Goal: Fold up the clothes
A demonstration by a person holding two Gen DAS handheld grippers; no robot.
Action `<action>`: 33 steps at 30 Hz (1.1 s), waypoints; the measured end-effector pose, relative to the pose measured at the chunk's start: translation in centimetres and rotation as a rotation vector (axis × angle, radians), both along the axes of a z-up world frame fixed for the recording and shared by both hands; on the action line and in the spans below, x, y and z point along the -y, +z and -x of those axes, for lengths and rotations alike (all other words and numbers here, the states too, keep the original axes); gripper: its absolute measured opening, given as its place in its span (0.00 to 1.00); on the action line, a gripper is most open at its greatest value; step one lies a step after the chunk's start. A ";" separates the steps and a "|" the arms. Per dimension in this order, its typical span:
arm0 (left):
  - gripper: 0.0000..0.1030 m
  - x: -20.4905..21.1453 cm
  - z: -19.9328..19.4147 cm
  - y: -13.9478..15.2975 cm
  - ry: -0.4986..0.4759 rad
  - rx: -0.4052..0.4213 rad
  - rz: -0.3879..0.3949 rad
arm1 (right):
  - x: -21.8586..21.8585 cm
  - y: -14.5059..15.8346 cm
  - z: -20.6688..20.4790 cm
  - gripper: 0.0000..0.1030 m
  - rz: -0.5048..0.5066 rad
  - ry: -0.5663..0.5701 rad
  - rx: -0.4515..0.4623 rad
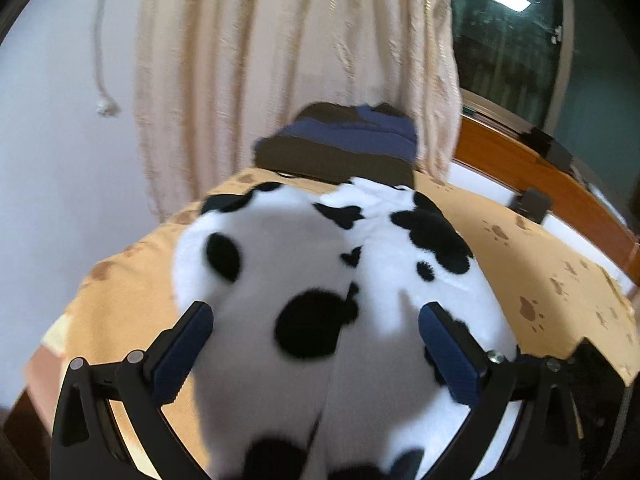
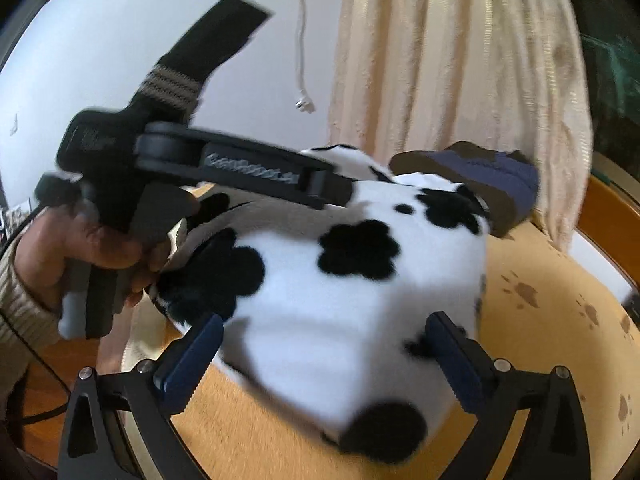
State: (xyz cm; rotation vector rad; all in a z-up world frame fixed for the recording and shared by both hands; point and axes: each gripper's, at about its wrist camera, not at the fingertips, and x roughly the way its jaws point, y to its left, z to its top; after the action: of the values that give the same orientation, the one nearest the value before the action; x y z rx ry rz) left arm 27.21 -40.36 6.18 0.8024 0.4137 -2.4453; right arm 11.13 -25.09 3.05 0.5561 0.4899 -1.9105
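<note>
A fluffy white garment with black cow spots (image 1: 320,264) lies bunched on a tan bedspread (image 1: 540,248). In the left wrist view my left gripper (image 1: 316,320) is open, its blue-padded fingers (image 1: 188,344) spread wide over the garment's near part. The right wrist view shows the same garment (image 2: 340,280) folded into a thick pad, with my right gripper (image 2: 324,340) open and straddling its near edge. My left gripper (image 2: 320,188), held by a person's hand (image 2: 76,248), hovers over the garment's far left side. A folded blue and brown garment (image 1: 340,140) sits behind it.
A cream curtain (image 1: 300,40) hangs behind the bed beside a dark window (image 1: 516,40). A wooden bed frame (image 1: 540,176) runs along the right with small black boxes (image 1: 532,202) on it. A white cord with a plug (image 1: 105,108) dangles on the wall at left.
</note>
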 end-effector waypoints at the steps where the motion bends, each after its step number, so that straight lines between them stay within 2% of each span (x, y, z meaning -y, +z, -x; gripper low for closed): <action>1: 1.00 -0.6 -0.5 0.3 0.031 0.005 0.020 | -0.7 0.2 0.2 1.00 0.009 -0.018 0.002; 6: 1.00 -3.2 -3.0 1.4 0.101 -0.032 0.064 | -3.8 1.1 1.4 1.00 0.050 -0.104 0.012; 11: 1.00 -6.1 -4.0 2.3 0.166 -0.019 0.138 | -5.6 1.5 1.8 1.00 0.079 -0.140 0.021; 15: 1.00 -7.1 -5.0 2.6 0.141 -0.057 0.075 | -6.9 1.8 1.9 1.00 0.098 -0.159 0.023; 16: 1.00 -7.4 -5.2 2.6 0.156 -0.059 0.081 | -7.2 1.8 2.0 1.00 0.103 -0.164 0.023; 19: 1.00 -8.7 -5.4 2.7 0.237 -0.019 0.181 | -7.7 1.9 1.7 1.00 0.107 -0.164 0.013; 22: 1.00 -9.6 -5.3 2.4 0.277 0.028 0.229 | -7.5 1.7 1.0 1.00 0.092 -0.144 -0.010; 26: 1.00 -10.3 -5.3 2.0 0.258 0.054 0.211 | -7.3 1.5 0.7 1.00 0.081 -0.138 -0.008; 33: 1.00 -11.2 -5.7 2.7 0.238 0.027 0.202 | -7.6 1.4 1.1 1.00 0.081 -0.144 0.010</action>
State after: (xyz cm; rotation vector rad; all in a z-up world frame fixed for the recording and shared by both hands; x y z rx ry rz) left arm 32.94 -29.20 8.89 0.6591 0.2317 -2.2101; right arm 10.08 -17.50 4.47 0.5597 0.3724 -2.0538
